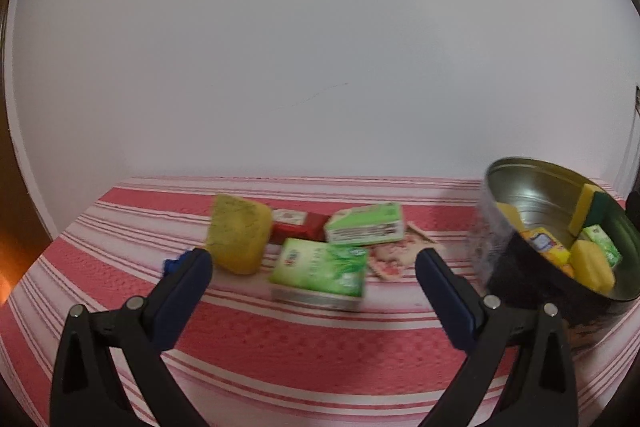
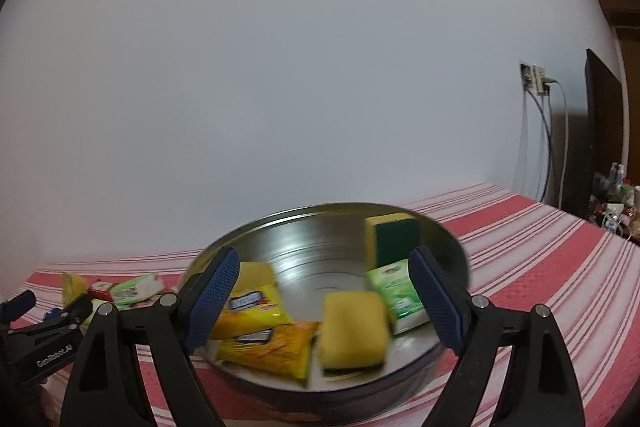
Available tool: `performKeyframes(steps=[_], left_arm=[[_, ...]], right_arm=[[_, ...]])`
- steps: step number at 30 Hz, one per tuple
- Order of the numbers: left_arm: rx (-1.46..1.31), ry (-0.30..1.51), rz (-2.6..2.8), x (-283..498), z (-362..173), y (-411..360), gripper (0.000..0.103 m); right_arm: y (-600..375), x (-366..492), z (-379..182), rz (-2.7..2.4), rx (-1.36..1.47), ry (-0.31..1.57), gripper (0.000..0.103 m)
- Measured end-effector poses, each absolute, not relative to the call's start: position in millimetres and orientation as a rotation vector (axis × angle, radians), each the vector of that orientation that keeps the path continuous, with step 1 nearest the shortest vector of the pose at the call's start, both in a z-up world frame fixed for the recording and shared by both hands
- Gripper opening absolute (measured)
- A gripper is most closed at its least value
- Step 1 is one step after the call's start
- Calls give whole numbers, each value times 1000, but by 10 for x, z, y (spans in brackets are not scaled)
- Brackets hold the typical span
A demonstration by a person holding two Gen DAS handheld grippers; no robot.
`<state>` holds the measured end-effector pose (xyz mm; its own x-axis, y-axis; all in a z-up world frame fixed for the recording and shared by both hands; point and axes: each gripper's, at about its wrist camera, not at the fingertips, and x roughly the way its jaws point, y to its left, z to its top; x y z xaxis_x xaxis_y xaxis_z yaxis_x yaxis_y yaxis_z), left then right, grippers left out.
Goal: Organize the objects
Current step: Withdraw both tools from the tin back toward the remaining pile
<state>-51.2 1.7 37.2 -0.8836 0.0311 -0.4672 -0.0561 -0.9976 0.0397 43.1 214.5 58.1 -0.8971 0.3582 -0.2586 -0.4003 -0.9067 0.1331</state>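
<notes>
Two hand-held grippers are spread and empty: the left (image 1: 314,261) above a green rectangular carton (image 1: 320,269) on the red-striped cloth (image 1: 280,343), the right (image 2: 326,273) over the round metal tin (image 2: 452,247). The tin contains sponges and packets.

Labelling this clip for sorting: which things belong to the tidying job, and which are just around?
Job: round metal tin; yellow sponge, red box, two green tissue packs on the striped cloth; open left gripper.

Around: wall socket, grey cables, dark panel.
</notes>
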Motion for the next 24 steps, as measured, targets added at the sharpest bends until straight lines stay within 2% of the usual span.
performKeyframes(steps=[24], left_arm=[[-1190, -33, 2970, -1205, 44, -1174, 101]], right_arm=[[976, -131, 463, 2914, -581, 279, 88]])
